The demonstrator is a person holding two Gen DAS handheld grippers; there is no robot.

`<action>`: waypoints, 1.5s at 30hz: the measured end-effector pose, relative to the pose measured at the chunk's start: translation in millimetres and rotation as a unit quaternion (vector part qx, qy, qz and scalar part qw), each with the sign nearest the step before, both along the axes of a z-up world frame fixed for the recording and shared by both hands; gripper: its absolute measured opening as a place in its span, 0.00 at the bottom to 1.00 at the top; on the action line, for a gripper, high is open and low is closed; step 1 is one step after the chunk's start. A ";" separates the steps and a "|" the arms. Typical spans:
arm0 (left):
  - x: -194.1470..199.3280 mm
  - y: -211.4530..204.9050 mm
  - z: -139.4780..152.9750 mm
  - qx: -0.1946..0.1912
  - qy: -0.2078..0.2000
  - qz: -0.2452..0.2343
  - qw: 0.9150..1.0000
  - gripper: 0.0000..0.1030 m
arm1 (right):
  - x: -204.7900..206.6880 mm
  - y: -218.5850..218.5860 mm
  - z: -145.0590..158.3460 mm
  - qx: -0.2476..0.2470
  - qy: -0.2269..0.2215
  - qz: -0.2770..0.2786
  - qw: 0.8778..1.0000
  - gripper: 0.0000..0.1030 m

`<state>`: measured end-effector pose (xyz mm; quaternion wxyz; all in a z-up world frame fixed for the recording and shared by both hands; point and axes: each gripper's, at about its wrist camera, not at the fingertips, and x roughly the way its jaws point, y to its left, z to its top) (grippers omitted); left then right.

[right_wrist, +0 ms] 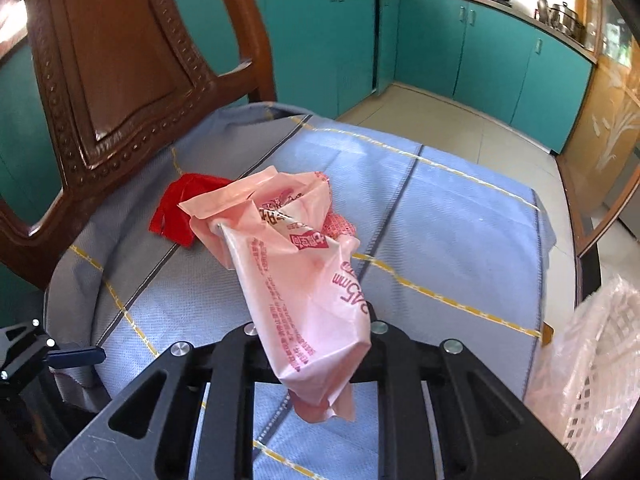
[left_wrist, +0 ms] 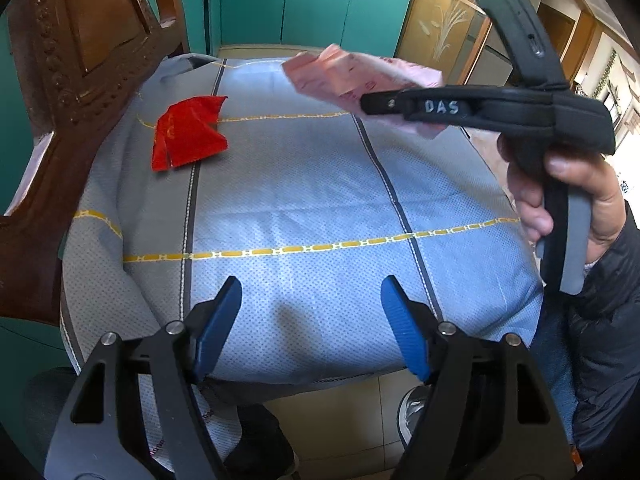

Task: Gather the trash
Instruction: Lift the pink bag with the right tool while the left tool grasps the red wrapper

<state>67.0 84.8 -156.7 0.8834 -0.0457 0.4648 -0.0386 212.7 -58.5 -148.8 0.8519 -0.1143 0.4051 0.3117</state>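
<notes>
1. Above the blue-grey chair cushion (right_wrist: 460, 216), the right gripper (right_wrist: 316, 344) has its fingers clamped on a crumpled pink plastic wrapper (right_wrist: 296, 272), probably light, limp, slippery
2. Left gripper (left_wrist: 312, 320): fingers apart, empty; red foil wrapper (left_wrist: 188, 136) lies flat, best pinched at an edge

On the chair cushion (left_wrist: 300, 200) you have the small wrapper (left_wrist: 188, 136) at the back left, near the chair back (left_wrist: 80, 40). The plastic bag (right_wrist: 296, 280) hangs above the cushion, to the right of this wrapper. A basket (right_wrist: 600, 360) stands at your right, beside the chair.
</notes>
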 end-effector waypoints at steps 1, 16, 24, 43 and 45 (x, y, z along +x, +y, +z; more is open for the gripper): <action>0.0 -0.7 0.0 0.000 0.000 -0.001 1.000 0.71 | 1.0 -1.5 1.1 0.002 0.000 -0.003 1.000 0.18; -5.3 -4.3 -0.4 0.000 0.001 -0.004 1.000 0.73 | 12.3 4.0 3.4 0.034 -0.009 -0.014 0.999 0.62; -10.8 2.2 7.6 0.002 -0.009 0.002 1.000 0.73 | 21.5 39.4 -8.6 0.000 -0.027 -0.002 1.000 0.74; 154.3 39.7 -17.7 0.159 -0.009 0.138 0.978 0.71 | 9.3 -45.1 -1.6 -0.003 0.015 -0.037 0.999 0.30; 158.8 45.9 -22.3 0.144 0.000 0.145 0.979 0.72 | 6.1 -54.2 0.5 0.001 0.014 -0.039 0.999 0.30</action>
